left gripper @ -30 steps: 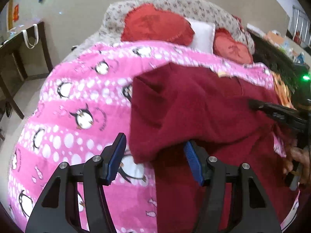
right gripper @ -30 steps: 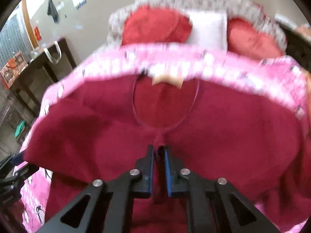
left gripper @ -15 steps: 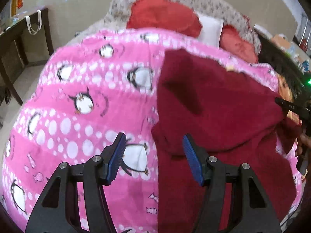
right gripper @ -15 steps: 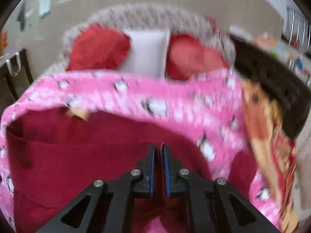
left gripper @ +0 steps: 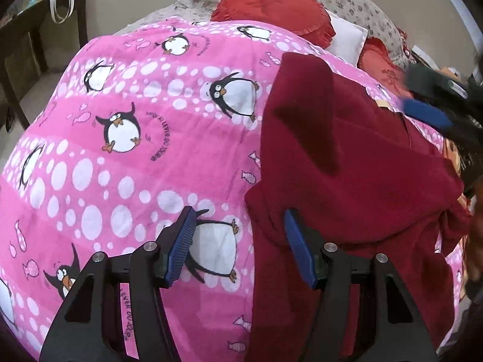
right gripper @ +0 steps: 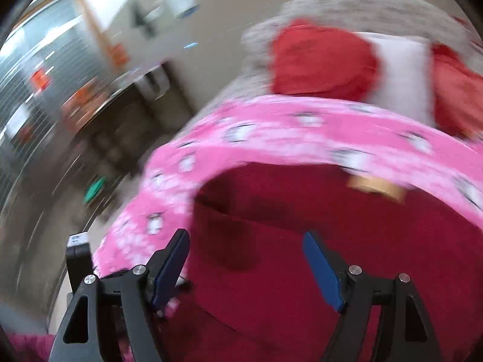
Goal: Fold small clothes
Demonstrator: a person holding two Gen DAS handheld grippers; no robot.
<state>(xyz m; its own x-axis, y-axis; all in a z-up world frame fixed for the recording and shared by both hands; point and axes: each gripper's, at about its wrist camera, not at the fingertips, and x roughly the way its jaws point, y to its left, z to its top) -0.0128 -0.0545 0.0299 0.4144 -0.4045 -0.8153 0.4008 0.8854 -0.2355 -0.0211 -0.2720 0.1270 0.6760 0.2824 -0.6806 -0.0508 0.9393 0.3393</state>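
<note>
A dark red garment (left gripper: 347,181) lies on a pink penguin blanket (left gripper: 135,135), its left side folded over toward the middle. My left gripper (left gripper: 238,244) is open and empty, low over the garment's left folded edge. My right gripper (right gripper: 246,265) is open and empty above the garment (right gripper: 332,241); it also shows in the left wrist view (left gripper: 434,105) at the far right. A tan label (right gripper: 374,185) marks the neckline. The right wrist view is motion-blurred.
Two red cushions (left gripper: 271,6) and a white pillow (left gripper: 347,39) lie at the bed's head. A dark wooden table (left gripper: 36,39) stands left of the bed, with floor between. An orange patterned cloth (left gripper: 452,163) lies at the bed's right edge.
My right gripper opened, letting go of the garment, and swung left. The garment's fold now lies flat. My left gripper stayed open and shifted slightly left.
</note>
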